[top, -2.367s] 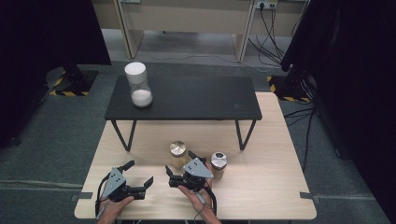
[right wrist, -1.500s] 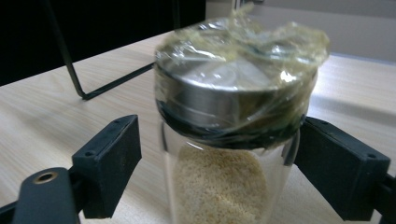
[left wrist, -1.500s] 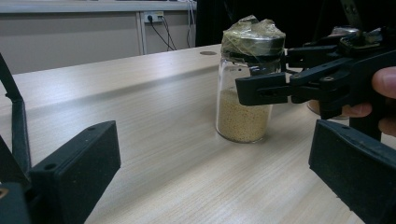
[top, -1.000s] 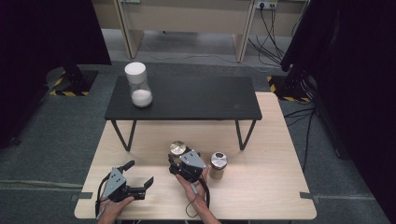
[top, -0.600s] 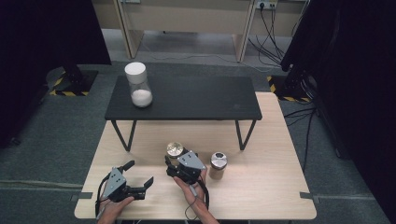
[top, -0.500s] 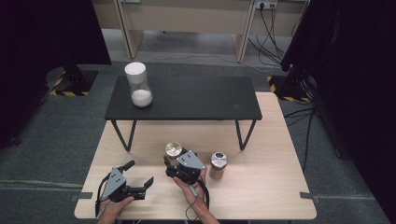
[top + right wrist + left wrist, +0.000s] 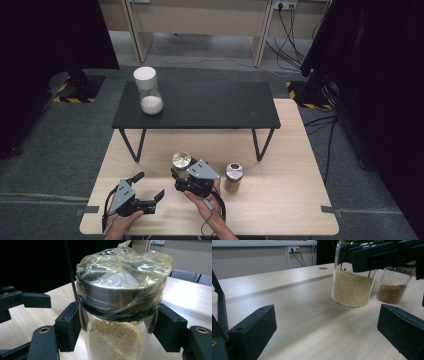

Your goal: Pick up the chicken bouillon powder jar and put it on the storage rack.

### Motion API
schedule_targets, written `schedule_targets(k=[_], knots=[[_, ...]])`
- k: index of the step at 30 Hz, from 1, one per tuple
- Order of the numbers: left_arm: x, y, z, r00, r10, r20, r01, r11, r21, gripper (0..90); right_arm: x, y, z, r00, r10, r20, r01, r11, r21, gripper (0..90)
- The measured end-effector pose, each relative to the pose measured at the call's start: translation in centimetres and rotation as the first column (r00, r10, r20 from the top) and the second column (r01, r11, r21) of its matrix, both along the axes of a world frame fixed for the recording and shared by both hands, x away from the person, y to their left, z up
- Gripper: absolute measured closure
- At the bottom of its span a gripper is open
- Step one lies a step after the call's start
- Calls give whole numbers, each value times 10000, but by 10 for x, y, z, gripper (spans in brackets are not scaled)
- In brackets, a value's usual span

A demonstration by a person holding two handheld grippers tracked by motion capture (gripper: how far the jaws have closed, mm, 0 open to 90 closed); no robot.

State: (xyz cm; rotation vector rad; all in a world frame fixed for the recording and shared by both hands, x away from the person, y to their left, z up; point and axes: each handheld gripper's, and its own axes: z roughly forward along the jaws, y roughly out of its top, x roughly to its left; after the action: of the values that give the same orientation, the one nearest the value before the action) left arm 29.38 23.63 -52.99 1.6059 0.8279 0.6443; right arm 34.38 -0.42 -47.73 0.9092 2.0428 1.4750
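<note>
While your left gripper (image 7: 145, 199) sits low at the near-left corner of the pale wood-grain table (image 7: 280, 210), its blocky matte-black jaws stand wide apart with nothing between them; in the left gripper view you see bare laminate between the two pads.

Further left and back, on the low black bench (image 7: 210, 105) with thin black hairpin legs, a tall clear cylinder jar (image 7: 148, 90) with a white cap holds a layer of white powder at its bottom.

Centre: your right gripper (image 7: 183, 181) is clamped on the grain jar (image 7: 117, 322), a round clear glass jar filled about halfway with fine pale-yellow granules. Pads press on the glass on both sides just under the lid. The lid is brushed metal, round and flat, wrapped in crinkled yellowish cling film held by a dark band at the neck. In the left gripper view the jar's rounded base (image 7: 352, 290) hangs clear of the tabletop, slightly tilted, with its shadow on the wood below. From above you see it near the table's middle, just in front of the bench.

Right of it: a second glass jar (image 7: 233, 176) with a metal lid stands upright on the table, just beside your right gripper, not touching it. It holds a low layer of fine reddish-brown powder (image 7: 392, 293).
</note>
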Motion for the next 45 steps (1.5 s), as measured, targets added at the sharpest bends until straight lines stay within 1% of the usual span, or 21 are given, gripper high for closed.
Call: schedule_targets(k=[6,11,30,35,37,45], knots=[[0,0,0,10000,-2,-3,2,10000,-4,18,-2,-2,6,10000,85,-25,-85,9999,107,305],[0,0,0,10000,4,2,-4,10000,5,18,-1,-5,12,10000,35,60,-36,9998,207,305],[0,0,0,10000,1,7,-1,10000,18,18,-5,-9,30,9995,276,145,-280,9993,232,305],[0,0,0,10000,21,15,-21,10000,14,18,-6,-9,32,9993,346,137,-349,9991,228,304],[0,0,0,10000,26,10,-26,10000,7,18,-6,-10,33,9991,410,105,-413,9987,299,305],[0,-1,0,10000,10,10,-10,10000,11,18,-7,-12,41,9988,476,78,-478,9985,281,305]])
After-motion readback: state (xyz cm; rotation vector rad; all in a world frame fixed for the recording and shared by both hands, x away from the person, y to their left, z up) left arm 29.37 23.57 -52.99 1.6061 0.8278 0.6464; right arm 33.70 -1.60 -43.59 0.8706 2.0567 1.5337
